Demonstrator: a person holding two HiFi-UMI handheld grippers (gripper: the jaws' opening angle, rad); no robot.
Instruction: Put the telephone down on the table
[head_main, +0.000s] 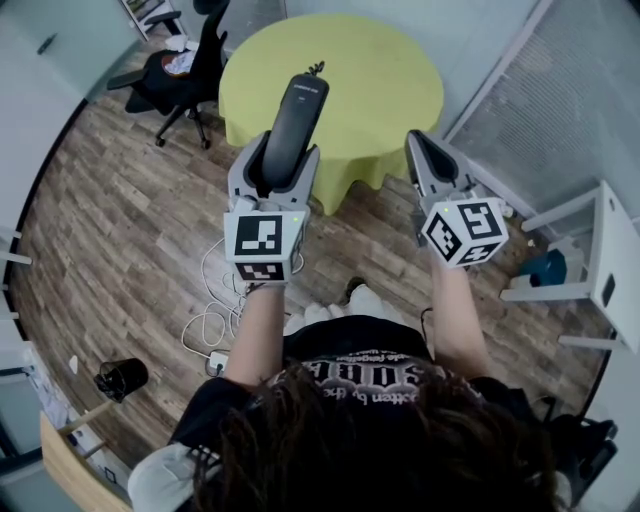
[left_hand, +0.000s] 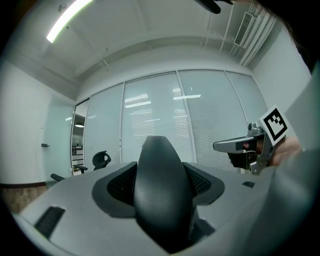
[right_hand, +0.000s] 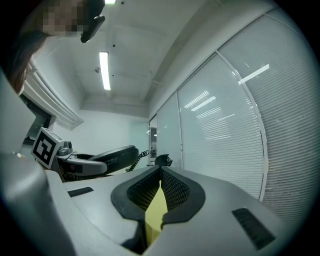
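Note:
A black telephone handset (head_main: 296, 122) with a curly cord end sticks up out of my left gripper (head_main: 272, 172), which is shut on its lower half. In the left gripper view the handset (left_hand: 160, 190) fills the space between the dark pads. I hold it in the air over the near edge of the round yellow-green table (head_main: 350, 70). My right gripper (head_main: 420, 150) hangs to the right at the same height, shut and holding nothing. In the right gripper view only a thin wedge of the yellow table (right_hand: 156, 212) shows between its pads, and the handset (right_hand: 112, 156) is at the left.
A black office chair (head_main: 180, 70) stands left of the table. White cables (head_main: 212, 320) and a black bin (head_main: 122, 378) lie on the wooden floor. White frames (head_main: 600, 260) stand at the right, by a glass wall with blinds (head_main: 560, 90).

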